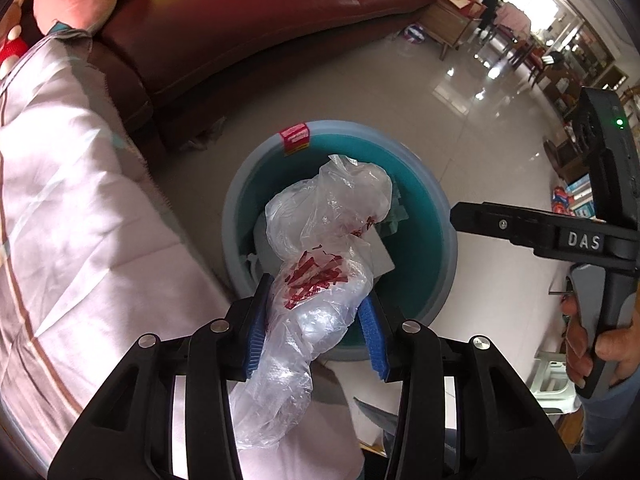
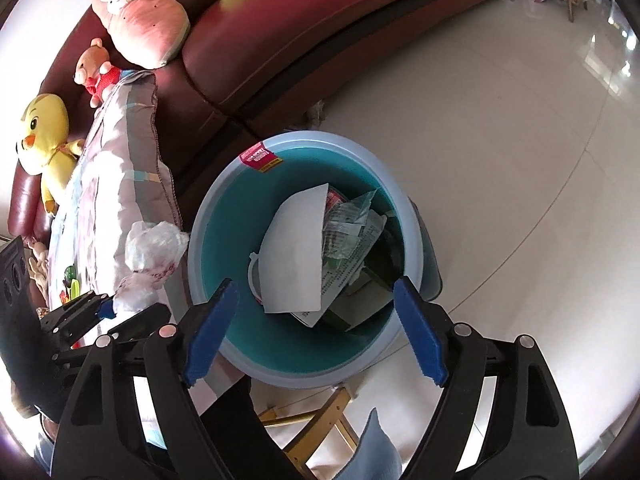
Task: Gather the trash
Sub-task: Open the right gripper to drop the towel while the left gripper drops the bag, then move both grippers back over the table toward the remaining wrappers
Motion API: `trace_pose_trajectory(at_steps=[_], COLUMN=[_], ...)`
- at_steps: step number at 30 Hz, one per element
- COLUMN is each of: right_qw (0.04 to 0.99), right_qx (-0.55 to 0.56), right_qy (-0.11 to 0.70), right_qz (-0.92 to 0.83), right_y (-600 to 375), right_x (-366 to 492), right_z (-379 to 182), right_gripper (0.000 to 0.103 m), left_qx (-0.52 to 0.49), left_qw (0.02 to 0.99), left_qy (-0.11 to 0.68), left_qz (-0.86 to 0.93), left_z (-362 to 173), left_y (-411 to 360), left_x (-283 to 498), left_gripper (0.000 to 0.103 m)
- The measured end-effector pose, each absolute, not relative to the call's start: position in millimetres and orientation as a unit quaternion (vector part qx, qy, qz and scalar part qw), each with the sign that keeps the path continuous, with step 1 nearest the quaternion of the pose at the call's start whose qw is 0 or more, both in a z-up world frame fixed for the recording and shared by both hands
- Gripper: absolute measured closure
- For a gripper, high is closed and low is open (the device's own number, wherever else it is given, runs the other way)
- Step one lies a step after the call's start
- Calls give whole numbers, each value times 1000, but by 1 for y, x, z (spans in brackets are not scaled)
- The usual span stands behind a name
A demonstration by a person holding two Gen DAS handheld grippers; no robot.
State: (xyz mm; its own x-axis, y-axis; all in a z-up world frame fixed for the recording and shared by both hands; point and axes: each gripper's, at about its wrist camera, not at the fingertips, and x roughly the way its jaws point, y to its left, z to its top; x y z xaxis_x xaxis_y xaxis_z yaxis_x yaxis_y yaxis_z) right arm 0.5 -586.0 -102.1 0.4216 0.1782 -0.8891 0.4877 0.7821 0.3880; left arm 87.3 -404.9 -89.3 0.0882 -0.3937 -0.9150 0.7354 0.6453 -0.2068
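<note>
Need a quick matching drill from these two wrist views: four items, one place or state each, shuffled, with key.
1. clear plastic bag
2. white paper
3. right gripper
4. pink plush

A. lies inside the bin
B. jaws apart, nothing between them
C. on the red sofa
D. clamped in the left gripper

Pairs: 1-D, 2-A, 3-B, 4-C

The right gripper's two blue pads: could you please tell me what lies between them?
Nothing is gripped: the right gripper hangs open, and only the bin with paper shows between its pads in the right wrist view.

A blue bin (image 2: 416, 240) stands on the glossy tiled floor (image 2: 520, 160).
</note>
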Motion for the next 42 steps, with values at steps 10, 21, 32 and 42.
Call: trace_pose_trajectory(at_steps=[10, 21, 32, 42], right_qw=[778, 765, 759, 768], right_qx=[319, 322, 316, 296], right_qy=[530, 545, 559, 563], right_qz=[-111, -120, -108, -76], right_y=[-593, -587, -563, -518], right_x=[-1, 2, 10, 23], right_z=[-97, -102, -94, -79], right_gripper=[27, 19, 18, 18], left_qx=[167, 165, 152, 124], left_qw=[733, 733, 749, 774], left_qy=[536, 549, 543, 538], left_qz=[-384, -366, -347, -311], left_z=[-88, -87, -71, -57], left_y=[-416, -390, -354, -292], left_x=[86, 88, 88, 94], left_gripper=[12, 11, 9, 8])
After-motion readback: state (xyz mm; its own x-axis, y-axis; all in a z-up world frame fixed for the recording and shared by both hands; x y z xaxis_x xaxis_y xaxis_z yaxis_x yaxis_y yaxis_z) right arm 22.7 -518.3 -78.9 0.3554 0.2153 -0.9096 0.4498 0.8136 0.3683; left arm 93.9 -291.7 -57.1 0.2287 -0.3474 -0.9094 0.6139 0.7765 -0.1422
